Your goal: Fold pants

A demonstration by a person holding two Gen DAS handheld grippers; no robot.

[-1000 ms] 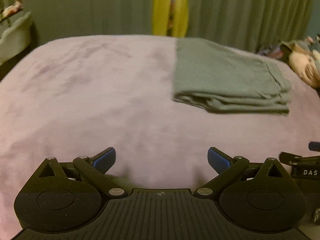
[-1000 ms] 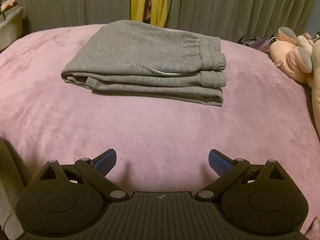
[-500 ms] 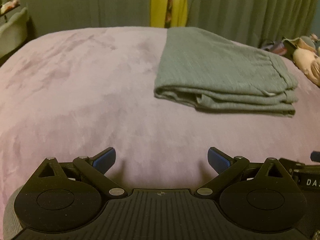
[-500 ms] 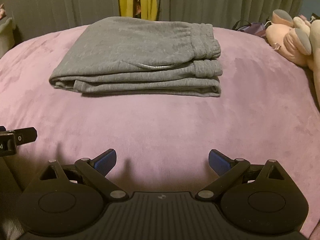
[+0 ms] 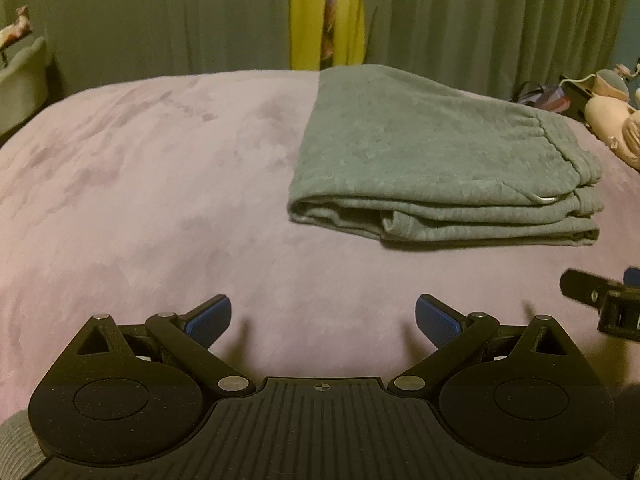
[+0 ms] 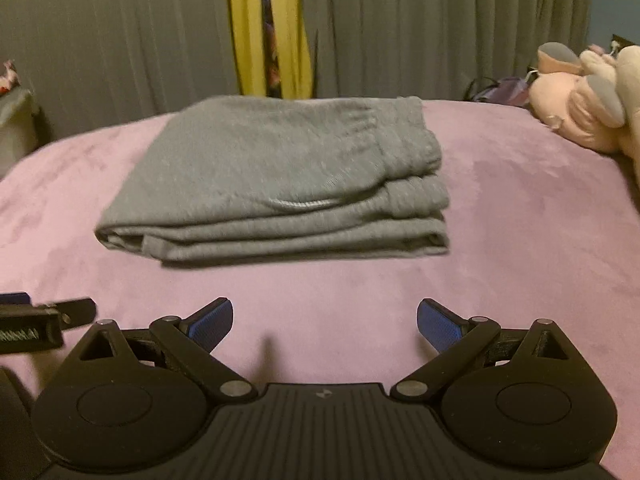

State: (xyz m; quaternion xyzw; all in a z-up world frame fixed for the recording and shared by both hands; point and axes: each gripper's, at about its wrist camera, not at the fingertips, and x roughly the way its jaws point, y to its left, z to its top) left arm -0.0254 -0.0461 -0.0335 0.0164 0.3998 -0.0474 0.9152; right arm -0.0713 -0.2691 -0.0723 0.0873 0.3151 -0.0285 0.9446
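Left wrist view: grey pants [image 5: 440,168] folded into compact stack, upper right of centre on purple bedspread [image 5: 160,184]. Layered fold edges facing camera, waistband at right end. Left gripper [image 5: 323,318] at bottom centre, blue pads spread wide, nothing held, well short of stack. Tip of right gripper [image 5: 600,296] poking in at right edge. Wide bare spread across left half of frame, room to move. Curtains [image 5: 160,20] along top, plush toy [image 5: 612,120] at far right edge.

Right wrist view: pants [image 6: 280,176] centre frame, slightly blurred, four or so layers stacked, edges roughly aligned, lower left corner a bit loose. Right gripper [image 6: 325,320] bottom centre, pads apart, empty, clear strip of bedspread [image 6: 520,240] between it and stack. Left gripper [image 6: 44,314] edging in at lower left. Plush toy [image 6: 580,104] upper right, apart from pants.

Judgement: folding looks finished; at most a tidy of loose corner left.
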